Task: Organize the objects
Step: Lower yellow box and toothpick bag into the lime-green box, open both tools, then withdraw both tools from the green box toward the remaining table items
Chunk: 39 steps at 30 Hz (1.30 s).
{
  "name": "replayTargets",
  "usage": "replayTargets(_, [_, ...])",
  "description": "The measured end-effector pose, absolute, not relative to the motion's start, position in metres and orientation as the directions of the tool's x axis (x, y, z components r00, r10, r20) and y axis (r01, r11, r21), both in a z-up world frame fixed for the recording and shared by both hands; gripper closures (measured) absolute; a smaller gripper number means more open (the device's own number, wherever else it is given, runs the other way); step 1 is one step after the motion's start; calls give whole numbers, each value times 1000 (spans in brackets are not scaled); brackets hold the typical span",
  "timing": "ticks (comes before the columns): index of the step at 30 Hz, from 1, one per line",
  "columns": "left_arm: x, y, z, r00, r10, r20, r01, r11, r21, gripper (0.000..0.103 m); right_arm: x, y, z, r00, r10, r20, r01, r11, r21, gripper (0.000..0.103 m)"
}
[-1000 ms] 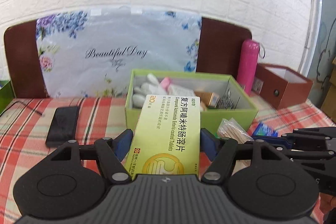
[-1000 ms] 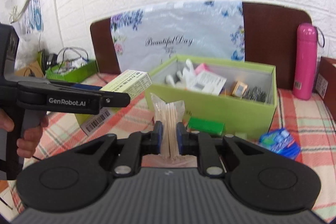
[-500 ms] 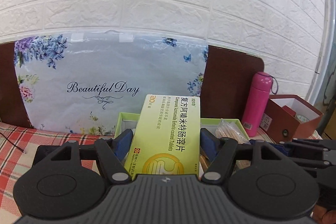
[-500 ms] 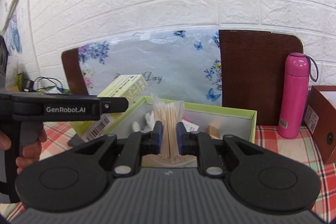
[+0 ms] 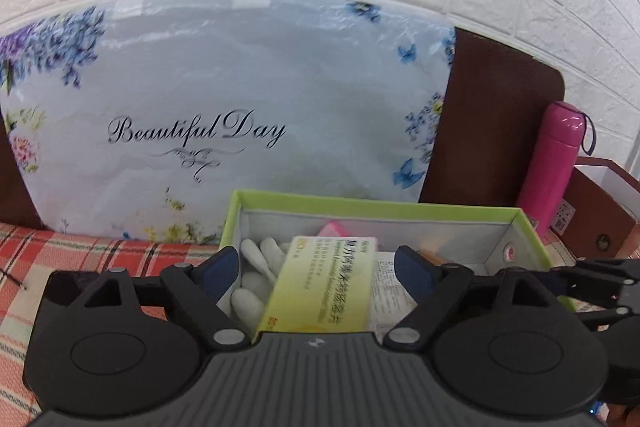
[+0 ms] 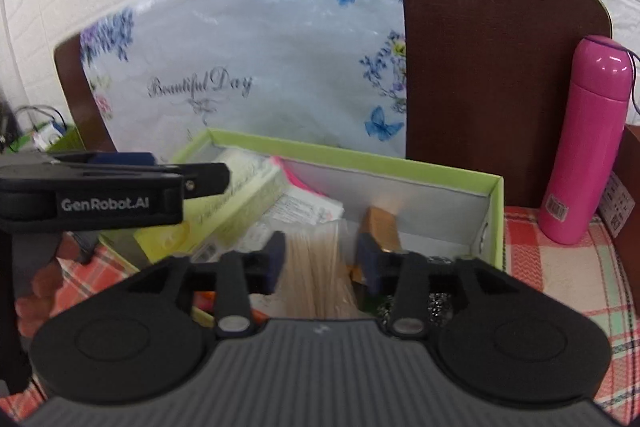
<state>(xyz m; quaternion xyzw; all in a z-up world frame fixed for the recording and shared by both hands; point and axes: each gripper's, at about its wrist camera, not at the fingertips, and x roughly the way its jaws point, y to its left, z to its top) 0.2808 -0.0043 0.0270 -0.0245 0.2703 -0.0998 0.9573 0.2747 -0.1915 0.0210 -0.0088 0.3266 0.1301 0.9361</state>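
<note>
- left gripper (image 5: 316, 269) jaws opening, pads clear of pill box (image 5: 320, 287); its long axis runs straight ahead, tipping into green box (image 5: 376, 205)
- right gripper (image 6: 320, 259) jaws opening, toothpick bag (image 6: 316, 275) loose between, over same box, right side

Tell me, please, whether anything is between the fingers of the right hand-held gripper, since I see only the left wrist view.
Observer: Yes. A clear plastic packet of wooden toothpicks stands between the fingers of the right hand-held gripper. Its jaws are opening, with a gap at the right pad.
Operator: Is the packet over the green cardboard box?
Observer: It is, over the right half of the green cardboard box, beside a small brown carton.
Operator: Is anything off to my far left?
Observer: A low green tray holding cables stands there.
</note>
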Motion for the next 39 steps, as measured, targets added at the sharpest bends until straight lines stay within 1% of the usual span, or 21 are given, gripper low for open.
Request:
replayTargets(1, [280,-1,24,830,-209,-518,178,978,-110,15,273,-192,19,753,237,-614,-250,966,66,42])
replayTargets(2, [280,0,23,826,-207,-524,173,978,-114,15,271,-193,19,753,235,-614,-247,967,66,37])
replayTargets(4, [278,3,22,825,-205,-526,170,979,-114,15,268,-194,19,754,231,-614,-242,968,66,35])
replayTargets(6, [273,2,25,830,-202,-520,175,979,-101,15,265,-196,23,762,226,-607,-232,970,70,27])
replayTargets(7, [271,1,27,832,-196,-519,175,980,-89,15,262,-196,26,770,224,-597,-228,971,70,20])
replayTargets(11, [257,-4,41,846,-179,-502,184,982,-41,15,249,-196,44,803,223,-552,-231,971,57,11])
replayTargets(19, [215,-2,66,865,-173,-471,174,984,-41,15,208,-194,72,848,244,-471,-268,963,16,9])
replayTargets(27, [167,8,65,880,-170,-443,148,985,-84,15,151,-184,71,875,236,-422,-299,950,-88,6])
replayTargets(29, [156,11,59,877,-164,-451,138,986,-89,15,135,-180,67,879,237,-414,-306,946,-107,6])
replayTargets(33, [137,18,39,861,-164,-481,117,985,-128,15,108,-174,55,874,261,-410,-325,941,-94,5])
replayTargets(39, [121,25,1,822,-149,-550,68,984,-165,15,89,-165,22,845,273,-460,-329,943,-44,5])
